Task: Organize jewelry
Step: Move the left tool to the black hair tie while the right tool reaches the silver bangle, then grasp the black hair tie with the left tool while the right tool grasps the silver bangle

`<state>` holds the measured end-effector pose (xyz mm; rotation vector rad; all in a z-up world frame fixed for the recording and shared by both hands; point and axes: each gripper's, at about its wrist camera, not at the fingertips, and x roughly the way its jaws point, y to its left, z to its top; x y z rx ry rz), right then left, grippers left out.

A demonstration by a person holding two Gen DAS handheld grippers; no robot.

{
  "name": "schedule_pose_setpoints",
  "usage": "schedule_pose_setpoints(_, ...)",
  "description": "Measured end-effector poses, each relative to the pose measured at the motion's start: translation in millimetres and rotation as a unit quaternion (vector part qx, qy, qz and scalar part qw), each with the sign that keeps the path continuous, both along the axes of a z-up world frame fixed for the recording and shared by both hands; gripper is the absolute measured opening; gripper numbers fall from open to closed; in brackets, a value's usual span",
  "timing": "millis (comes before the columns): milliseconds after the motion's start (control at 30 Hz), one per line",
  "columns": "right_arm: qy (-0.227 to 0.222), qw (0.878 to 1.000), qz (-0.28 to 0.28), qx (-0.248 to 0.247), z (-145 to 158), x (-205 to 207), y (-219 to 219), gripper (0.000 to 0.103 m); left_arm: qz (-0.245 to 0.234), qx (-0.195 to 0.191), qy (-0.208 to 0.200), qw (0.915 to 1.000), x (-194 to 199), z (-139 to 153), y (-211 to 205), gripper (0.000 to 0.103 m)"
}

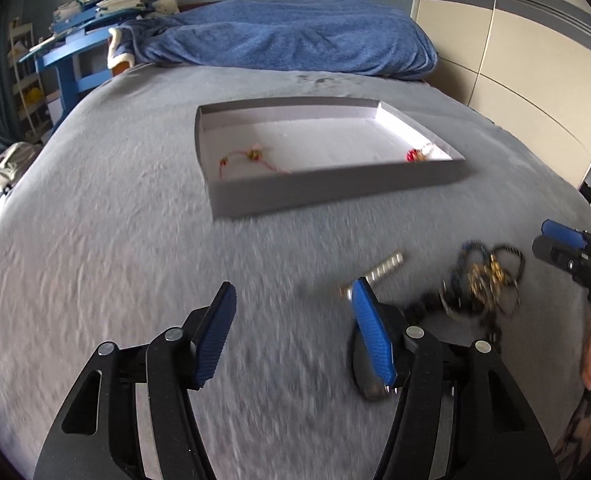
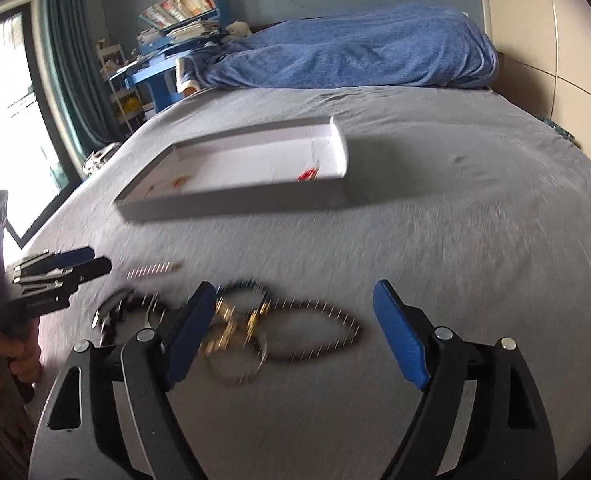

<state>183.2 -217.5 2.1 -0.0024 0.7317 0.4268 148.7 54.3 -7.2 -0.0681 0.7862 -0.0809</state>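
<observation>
Two pieces already lie in the tray [image 1: 335,190] ahead; both hand-held grippers, left [image 1: 291,322] and right [image 2: 295,320], gape wide and empty over the remaining tangled jewelry [image 2: 255,324].

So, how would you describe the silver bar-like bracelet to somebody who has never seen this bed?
Find the shallow grey box on the grey bedspread, then come toward the grippers to the loose jewelry. The silver bracelet lies there alone, left of the dark tangled pile. It is a short straight strip of shiny links, unlike the looped cords and beads beside it.
</observation>
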Motion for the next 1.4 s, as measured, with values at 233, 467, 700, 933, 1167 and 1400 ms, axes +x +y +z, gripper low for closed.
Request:
schedule_pose_setpoints(233,-0.014,0.997,0.042,-0.065,-18.6,-22.1,27.4,0.080,0.043,-0.054,-0.008,0.9975,-29.7,-8.9,19.8,0.062)
schedule_pose_setpoints(467,0.005,0.994,0.046,-0.101,-29.4,-9.4,42.5,0.075,0.026,-0.032,-0.024,0.9988,-32.2,-5.1,7.5,0.062)
schedule_pose_setpoints(700,0.006,0.992,0.066,-0.108,-35.0,-12.1,48.4,0.047,-0.002,-0.047,-0.041,0.9981,-37.8,-2.1,5.1,0.062)
schedule_pose_setpoints(933,0.001,0.996,0.061,-0.059,-28.9,-15.1,34.0,0.047,-0.047,-0.023,-0.046,0.9976,-42.1,-0.5,-11.9,0.062)
schedule_pose_setpoints(1167,-0.004,0.997,0.058,-0.051,-26.5,-16.9,32.5,0.047,-0.085,0.019,-0.042,0.9953,-42.2,-1.7,-31.5,0.059)
schedule_pose_setpoints(1400,-0.006,0.997,0.059,-0.049,-26.1,-17.5,31.8,0.047,-0.124,0.032,-0.025,0.9915,-37.7,-6.2,-43.1,0.035)
